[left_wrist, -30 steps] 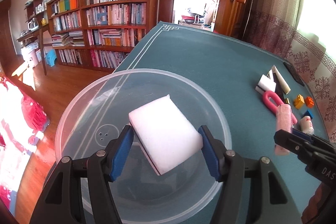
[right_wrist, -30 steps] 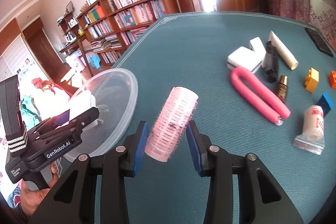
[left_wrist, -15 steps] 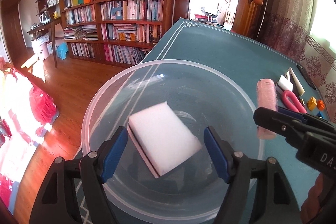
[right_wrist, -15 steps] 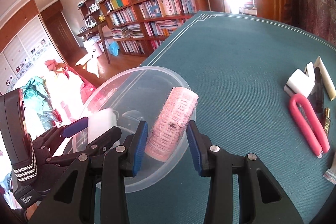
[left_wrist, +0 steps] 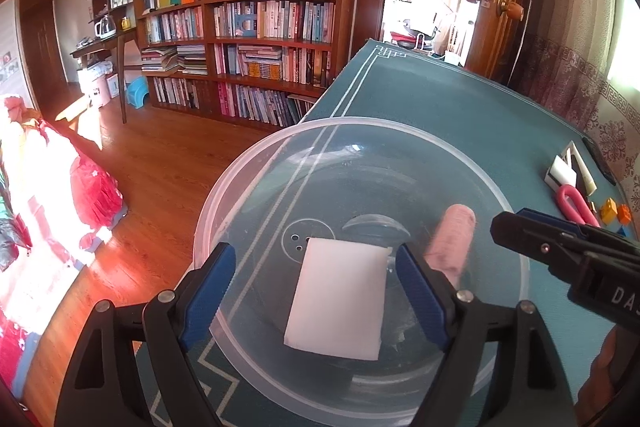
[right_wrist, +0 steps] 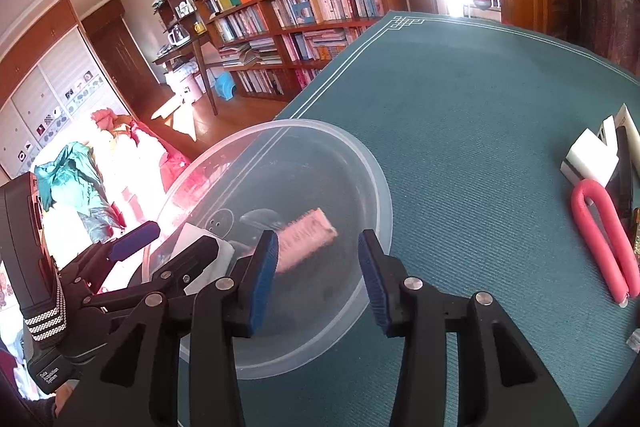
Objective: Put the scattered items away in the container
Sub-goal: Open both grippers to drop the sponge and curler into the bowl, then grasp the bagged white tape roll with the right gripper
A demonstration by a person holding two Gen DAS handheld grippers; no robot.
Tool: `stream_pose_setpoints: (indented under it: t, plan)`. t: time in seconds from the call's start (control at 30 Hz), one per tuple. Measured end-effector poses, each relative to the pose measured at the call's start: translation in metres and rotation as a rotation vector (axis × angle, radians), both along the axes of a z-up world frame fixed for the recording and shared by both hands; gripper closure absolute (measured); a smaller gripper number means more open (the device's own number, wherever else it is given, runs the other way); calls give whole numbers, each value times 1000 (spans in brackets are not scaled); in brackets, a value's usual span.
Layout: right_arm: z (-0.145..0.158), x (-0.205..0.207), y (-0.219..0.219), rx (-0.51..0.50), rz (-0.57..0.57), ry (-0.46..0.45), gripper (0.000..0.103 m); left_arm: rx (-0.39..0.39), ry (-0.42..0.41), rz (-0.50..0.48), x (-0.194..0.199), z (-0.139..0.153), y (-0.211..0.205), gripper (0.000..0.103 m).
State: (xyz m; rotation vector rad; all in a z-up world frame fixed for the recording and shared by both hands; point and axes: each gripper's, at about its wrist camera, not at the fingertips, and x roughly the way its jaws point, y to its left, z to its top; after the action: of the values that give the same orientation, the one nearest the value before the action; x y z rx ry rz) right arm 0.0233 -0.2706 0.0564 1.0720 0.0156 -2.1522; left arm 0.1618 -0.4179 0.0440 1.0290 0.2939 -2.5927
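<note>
While both of my grippers hang over the clear plastic bowl (left_wrist: 240,179), nothing is pinched in either. My left gripper (left_wrist: 316,291) has its blue-padded jaws spread wide, and the white sponge (left_wrist: 340,303) lies flat on the bowl's floor between them, touching neither pad. My right gripper (right_wrist: 318,277) also stands with jaws spread apart; the pink hair roller (right_wrist: 306,241) sits inside the bowl, just ahead of my left-hand pad, blurred. From the left wrist view the roller lies just right of the sponge, close to my right-hand pad.

The bowl rests near the corner of the teal tablecloth (right_wrist: 460,115). Farther right on the cloth lie a pink foam curler (right_wrist: 600,239), a second white sponge (right_wrist: 590,159), and small orange blocks (left_wrist: 616,213), well apart from the bowl.

As for writing: the letters "DA" show in white on the right gripper's body in the left wrist view, cut off by the frame edge. On the left gripper's handle there is small white print, too small to read.
</note>
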Motion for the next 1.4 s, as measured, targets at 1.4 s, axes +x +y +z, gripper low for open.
stream_pose_setpoints:
  t: [1.4]
  plan:
    - [-10,14,240,-25,-557,49,34,-65,3,-307,-42,18,154,15]
